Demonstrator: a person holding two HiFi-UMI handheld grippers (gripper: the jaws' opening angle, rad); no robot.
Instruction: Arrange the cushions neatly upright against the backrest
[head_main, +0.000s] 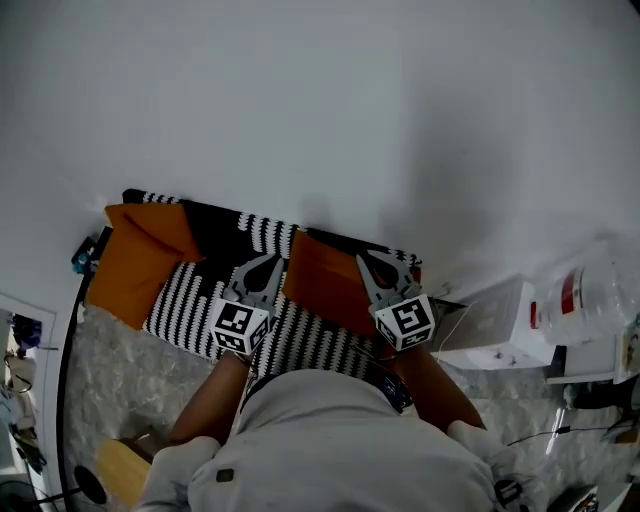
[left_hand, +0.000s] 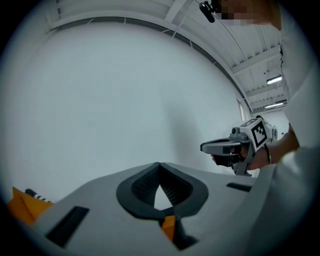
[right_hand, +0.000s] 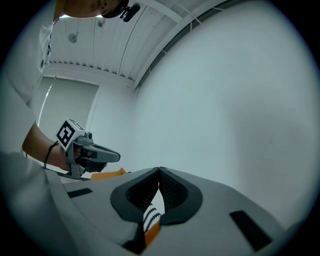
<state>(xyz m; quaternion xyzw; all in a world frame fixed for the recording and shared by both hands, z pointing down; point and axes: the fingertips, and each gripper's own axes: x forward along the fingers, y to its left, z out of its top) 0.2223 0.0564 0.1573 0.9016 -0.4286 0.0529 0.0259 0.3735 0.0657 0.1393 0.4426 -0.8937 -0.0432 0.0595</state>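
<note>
Two orange cushions lie on a sofa with a black-and-white striped cover. One cushion leans at the sofa's left end, also seen low in the left gripper view. The other cushion stands between my two grippers. My left gripper is at that cushion's left edge, my right gripper at its right edge. Both point about level at the white wall. The left gripper's tips meet with nothing between them, and so do the right gripper's tips. Orange fabric shows below each gripper's jaws.
A white wall rises right behind the sofa. A white box and a clear jug stand to the right of the sofa. Small clutter sits at its left end, a wooden stool at my lower left.
</note>
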